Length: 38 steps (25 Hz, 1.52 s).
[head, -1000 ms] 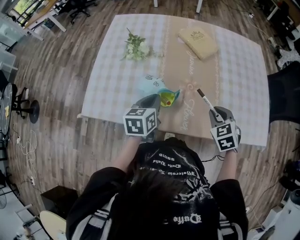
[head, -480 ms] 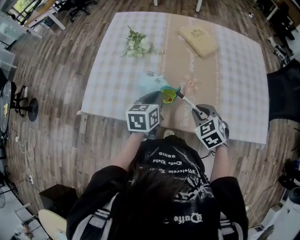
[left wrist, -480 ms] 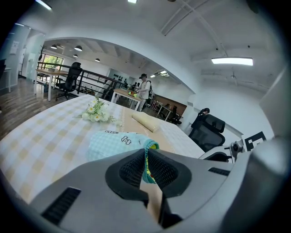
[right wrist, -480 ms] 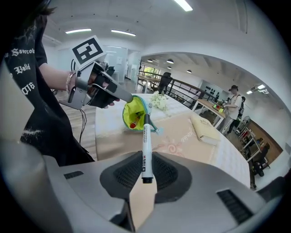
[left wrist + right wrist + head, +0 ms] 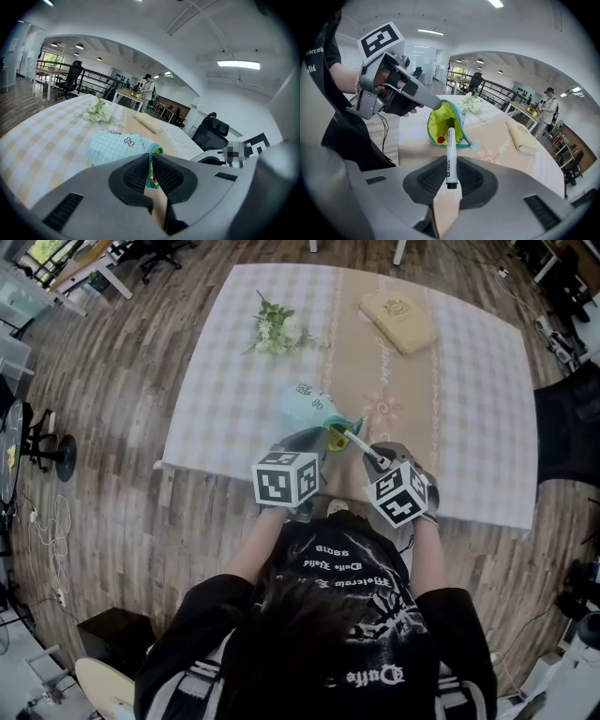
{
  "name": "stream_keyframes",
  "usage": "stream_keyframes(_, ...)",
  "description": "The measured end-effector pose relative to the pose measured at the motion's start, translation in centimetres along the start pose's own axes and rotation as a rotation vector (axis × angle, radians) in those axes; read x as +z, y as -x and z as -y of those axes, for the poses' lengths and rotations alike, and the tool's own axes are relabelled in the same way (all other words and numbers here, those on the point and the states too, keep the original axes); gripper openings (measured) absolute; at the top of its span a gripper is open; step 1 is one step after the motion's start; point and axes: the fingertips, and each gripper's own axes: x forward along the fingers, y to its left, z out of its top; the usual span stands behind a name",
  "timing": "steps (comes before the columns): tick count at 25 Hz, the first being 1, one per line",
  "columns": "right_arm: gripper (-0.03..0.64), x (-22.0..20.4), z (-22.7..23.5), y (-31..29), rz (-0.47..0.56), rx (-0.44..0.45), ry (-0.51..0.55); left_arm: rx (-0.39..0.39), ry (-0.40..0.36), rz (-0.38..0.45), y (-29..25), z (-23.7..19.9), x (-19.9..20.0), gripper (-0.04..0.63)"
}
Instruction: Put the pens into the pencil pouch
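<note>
The task is about halfway, I judge: one red-tipped pen [image 5: 439, 138] lies in the pencil pouch [image 5: 307, 409], whose rim the left gripper [image 5: 151, 160] pinches open, while the right gripper [image 5: 449, 177] – clamped on a white pen [image 5: 450, 152] – aims it toward 10 o'clock at the mouth, not yet released.

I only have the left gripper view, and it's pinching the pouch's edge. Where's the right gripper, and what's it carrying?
Observer: The right gripper is close beside the left gripper, shut on a white marker.
Operator: Where's the marker pointing?
Observer: Its dark tip is at the open mouth of the pouch, over the yellow-green lining.
Operator: Is anything in there already?
Observer: Yes, a red-ended pen lies inside.
</note>
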Motion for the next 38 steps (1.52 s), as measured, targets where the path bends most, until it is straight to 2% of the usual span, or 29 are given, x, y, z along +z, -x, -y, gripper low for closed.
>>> stream_keyframes(12, 0.078, 3.0, -0.7, -3.6, -0.014, 0.057, -0.069, -0.027, 0.005, -0.022, 0.1, 0.3, -0.6, 0.038)
stream_keyframes(21, 0.078, 5.7, -1.0, -5.7, 0.032, 0.088, -0.146, -0.05, 0.015, -0.025, 0.0, 0.4, -0.6, 0.038)
stream_keyframes(33, 0.084, 7.1, -1.2, -7.1, 0.086, 0.12, -0.148, -0.045, 0.03, -0.012, 0.0, -0.7, -0.2, 0.038)
stream_keyframes(38, 0.147, 7.1, -1.2, -6.2, 0.114, 0.121, -0.142, -0.044, 0.028, -0.011, 0.0, -0.7, -0.2, 0.038)
